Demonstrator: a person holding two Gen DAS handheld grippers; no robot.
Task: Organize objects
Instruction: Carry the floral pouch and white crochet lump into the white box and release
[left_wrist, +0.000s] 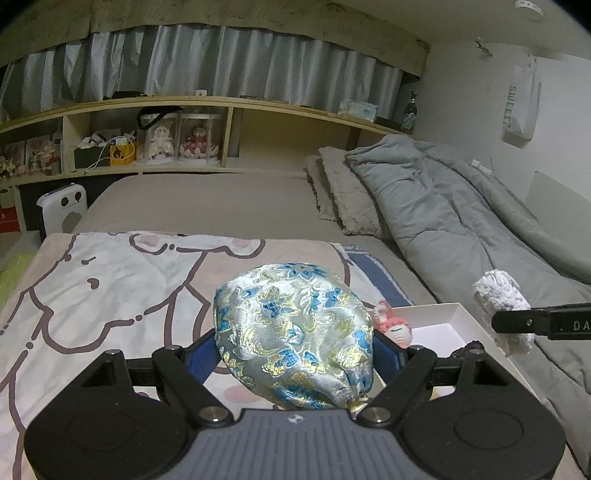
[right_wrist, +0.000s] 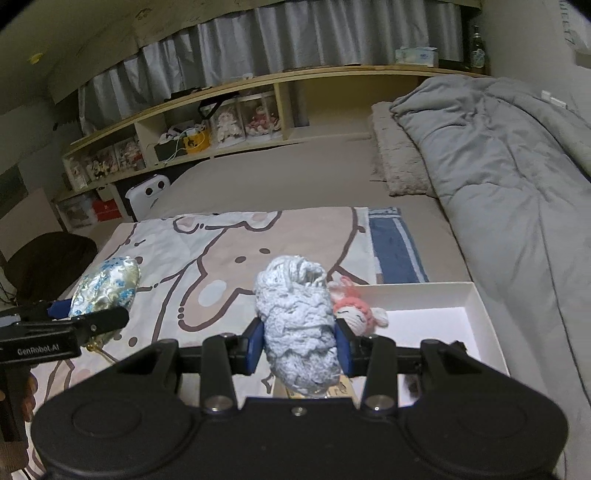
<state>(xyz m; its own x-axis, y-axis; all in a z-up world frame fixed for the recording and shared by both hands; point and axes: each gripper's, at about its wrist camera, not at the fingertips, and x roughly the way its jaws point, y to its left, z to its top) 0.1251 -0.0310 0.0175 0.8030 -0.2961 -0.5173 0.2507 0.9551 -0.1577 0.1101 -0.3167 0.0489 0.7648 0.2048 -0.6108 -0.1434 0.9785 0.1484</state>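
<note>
My left gripper (left_wrist: 295, 354) is shut on a plump brocade pouch (left_wrist: 295, 332) with blue and gold flowers, held above the bear-print blanket (left_wrist: 110, 288). In the right wrist view the same pouch (right_wrist: 107, 284) and left gripper (right_wrist: 88, 314) show at the left. My right gripper (right_wrist: 299, 343) is shut on a pale blue-grey bundle of yarn (right_wrist: 295, 317), which appears at the right of the left wrist view as the yarn (left_wrist: 498, 295). A pink crocheted doll (right_wrist: 354, 314) leans at the left end of a white open box (right_wrist: 476, 295).
A small dark item (right_wrist: 460, 345) lies in the box. A rumpled grey duvet (right_wrist: 498, 166) and fuzzy pillows (right_wrist: 399, 158) fill the bed's right side. Wooden shelves (right_wrist: 258, 85) with boxed dolls run along the back. A white appliance (right_wrist: 147, 195) stands by the bed's far left corner.
</note>
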